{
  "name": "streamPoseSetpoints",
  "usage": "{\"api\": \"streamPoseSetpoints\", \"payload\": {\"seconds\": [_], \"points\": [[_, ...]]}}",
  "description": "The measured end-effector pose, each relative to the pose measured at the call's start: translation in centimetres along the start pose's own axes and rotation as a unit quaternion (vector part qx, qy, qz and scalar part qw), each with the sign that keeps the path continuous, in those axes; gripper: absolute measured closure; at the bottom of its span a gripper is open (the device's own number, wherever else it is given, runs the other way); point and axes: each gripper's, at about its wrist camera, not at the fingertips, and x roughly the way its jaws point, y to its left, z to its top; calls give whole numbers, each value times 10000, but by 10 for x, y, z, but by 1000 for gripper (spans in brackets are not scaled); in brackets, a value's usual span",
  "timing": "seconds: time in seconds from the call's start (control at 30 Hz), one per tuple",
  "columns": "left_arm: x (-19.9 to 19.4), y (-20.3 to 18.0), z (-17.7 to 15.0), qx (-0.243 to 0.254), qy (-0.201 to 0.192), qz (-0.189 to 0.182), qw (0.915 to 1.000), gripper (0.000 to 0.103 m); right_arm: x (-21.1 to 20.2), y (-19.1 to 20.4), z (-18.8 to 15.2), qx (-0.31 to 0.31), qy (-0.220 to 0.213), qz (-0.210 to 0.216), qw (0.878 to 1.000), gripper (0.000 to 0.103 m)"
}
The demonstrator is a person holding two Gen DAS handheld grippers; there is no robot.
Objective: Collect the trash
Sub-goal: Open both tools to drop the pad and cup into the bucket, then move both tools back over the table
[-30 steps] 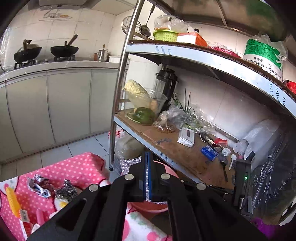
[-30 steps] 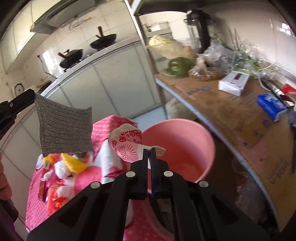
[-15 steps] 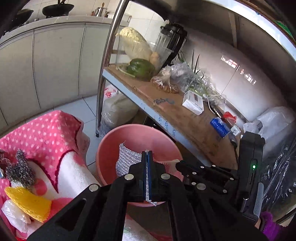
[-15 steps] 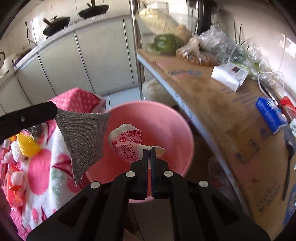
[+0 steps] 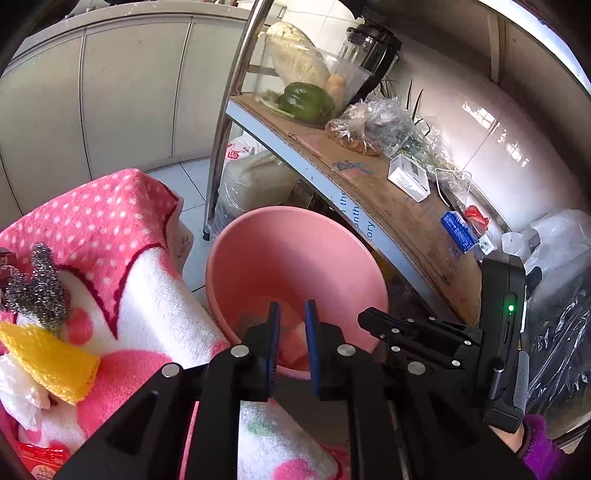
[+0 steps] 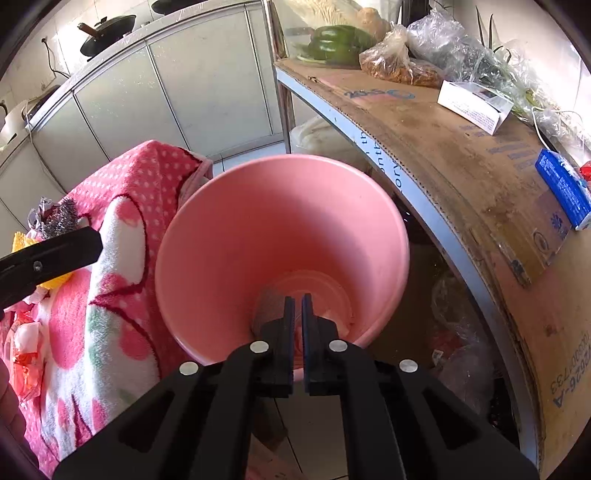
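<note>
Between a blanket-draped surface and a metal shelf rack, a round pink plastic bucket (image 6: 280,236) stands upright on the tiled floor, its mouth facing up toward both cameras. Grey cabinet doors (image 5: 122,96) run along the far wall under a worktop (image 6: 110,44) that carries a black wok (image 6: 107,31). To the right of the bucket, the rack's shelf (image 6: 461,155) is lined with worn brown cardboard and holds a green pepper (image 6: 336,42), bags of food, a white box (image 6: 474,105) and a blue packet (image 6: 563,188). To the left of the bucket, a fluffy pink-and-white blanket (image 5: 122,236) bears a steel-wool scrubber (image 5: 37,288), a yellow knitted cloth (image 5: 48,358) and scraps of wrapper.

At the bottom of the bucket a grey mesh scouring cloth (image 6: 267,301) lies flat, partly hidden behind the claws, so its direction cannot be told.

The left claw (image 5: 291,317) hangs above the bucket's near rim, its blue-padded fingers spread with nothing between them; its jaws have just been opening. The right claw (image 6: 298,306) points down into the bucket, fingers parted by a narrow empty gap, jaws likewise just opened.
</note>
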Motion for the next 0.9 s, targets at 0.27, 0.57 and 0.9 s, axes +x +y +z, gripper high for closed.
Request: {"api": "streamPoseSetpoints", "payload": {"seconds": [0.27,0.57,0.9], "points": [[-39,4,-7,31,-334,25,9994,89,-29,6,3,109,-403,381,9984,74],[-106,17,-18,84,-881,269,9957,89,-102,41,21,138,-1310,1211,9839,74],[-173,46,-44,-192,-1448,482,9881,89,-131,110,28,291,-674,3057,9493,74]]}}
